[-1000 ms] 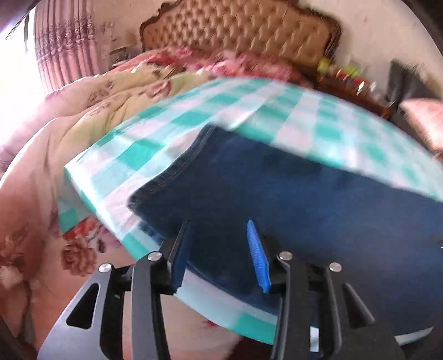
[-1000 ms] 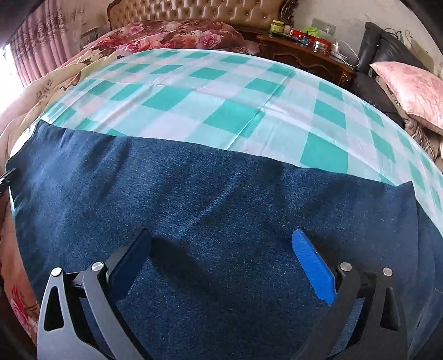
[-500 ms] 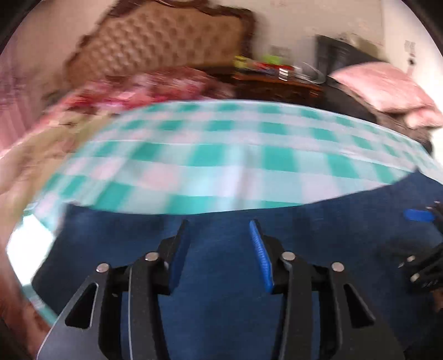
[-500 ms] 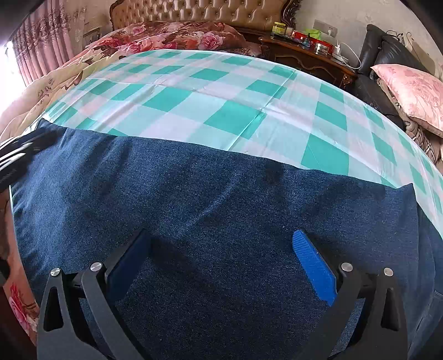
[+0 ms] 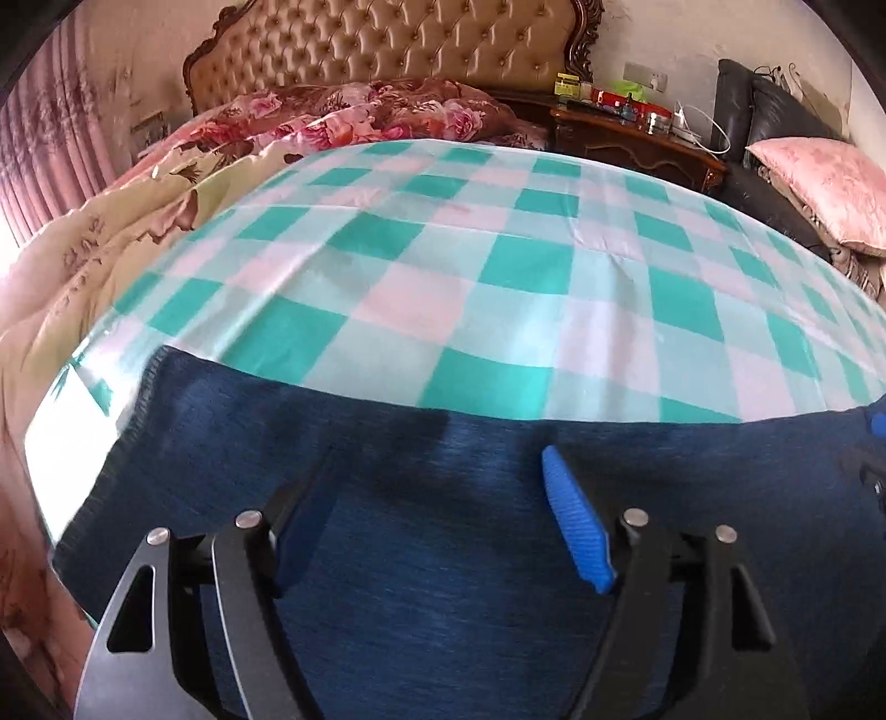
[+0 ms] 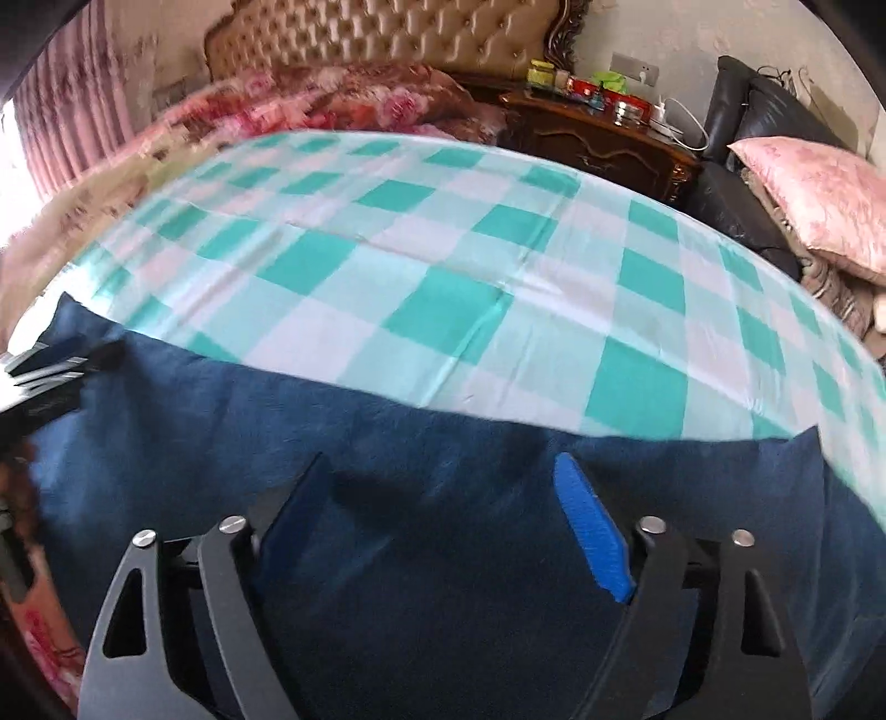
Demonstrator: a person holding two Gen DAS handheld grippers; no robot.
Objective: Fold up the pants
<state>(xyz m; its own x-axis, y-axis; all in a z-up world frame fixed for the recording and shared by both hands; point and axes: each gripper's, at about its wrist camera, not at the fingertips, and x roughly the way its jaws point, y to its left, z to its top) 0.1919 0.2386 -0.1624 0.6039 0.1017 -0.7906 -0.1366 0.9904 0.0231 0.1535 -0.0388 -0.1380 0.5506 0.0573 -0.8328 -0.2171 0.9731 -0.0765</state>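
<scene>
Denim pants [image 5: 454,531], one pair; two spread grippers [image 5: 437,498] [image 6: 443,509].

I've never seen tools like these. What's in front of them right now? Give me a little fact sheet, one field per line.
garment: dark blue denim pants, lying flat along the near edge of the bed
surface: green and white checked sheet
left gripper: open, over the denim, holding nothing
right gripper: open, over the denim, holding nothing
behind: tufted headboard, floral quilt, wooden nightstand with small items
right side: pink pillow
image quality: some motion blur
</scene>
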